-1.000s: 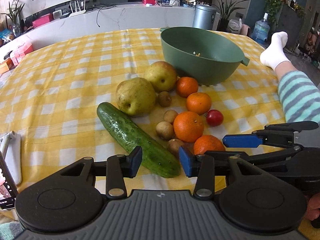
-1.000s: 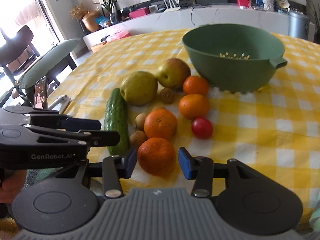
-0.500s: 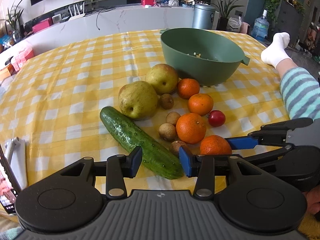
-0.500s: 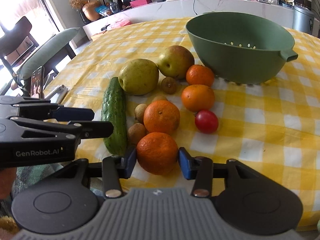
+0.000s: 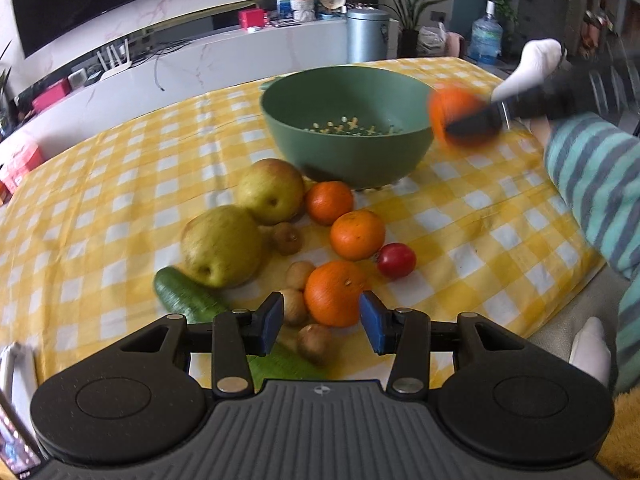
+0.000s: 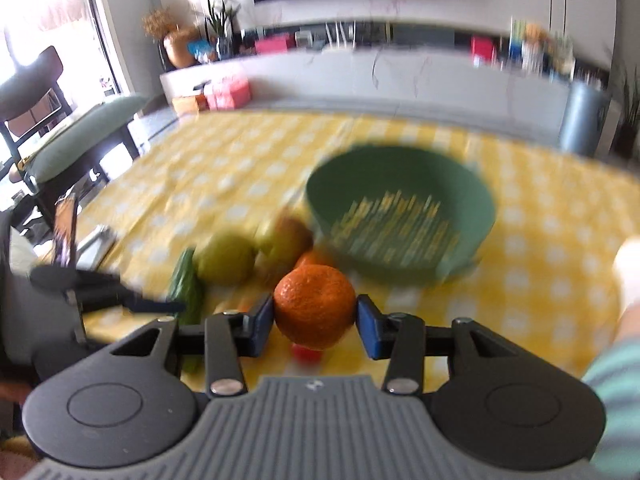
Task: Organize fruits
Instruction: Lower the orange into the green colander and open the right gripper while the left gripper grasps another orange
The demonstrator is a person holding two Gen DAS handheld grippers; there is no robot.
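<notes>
My right gripper [image 6: 316, 318] is shut on an orange [image 6: 314, 306] and holds it in the air near the right rim of the green colander bowl [image 6: 400, 224]; the held orange [image 5: 460, 118] also shows blurred beside the bowl [image 5: 348, 156] in the left wrist view. My left gripper [image 5: 322, 318] is open, its blue pads on either side of another orange [image 5: 334, 294] on the table. Two more oranges [image 5: 357, 235], two pears [image 5: 222, 250], a cherry tomato [image 5: 396, 261], several small brown fruits [image 5: 287, 238] and a cucumber [image 5: 188, 300] lie in front of the bowl.
The yellow checked tablecloth [image 5: 100, 208] covers the table. A phone and a white object [image 5: 12, 364] lie at the left edge. A striped sleeve [image 5: 592, 184] reaches over the right side. A chair with a green cushion [image 6: 76, 140] stands to the left of the table.
My right gripper closed on the nearest orange and lifted it up toward the bowl. My left gripper moved forward and right, and an orange now sits between its pads.
</notes>
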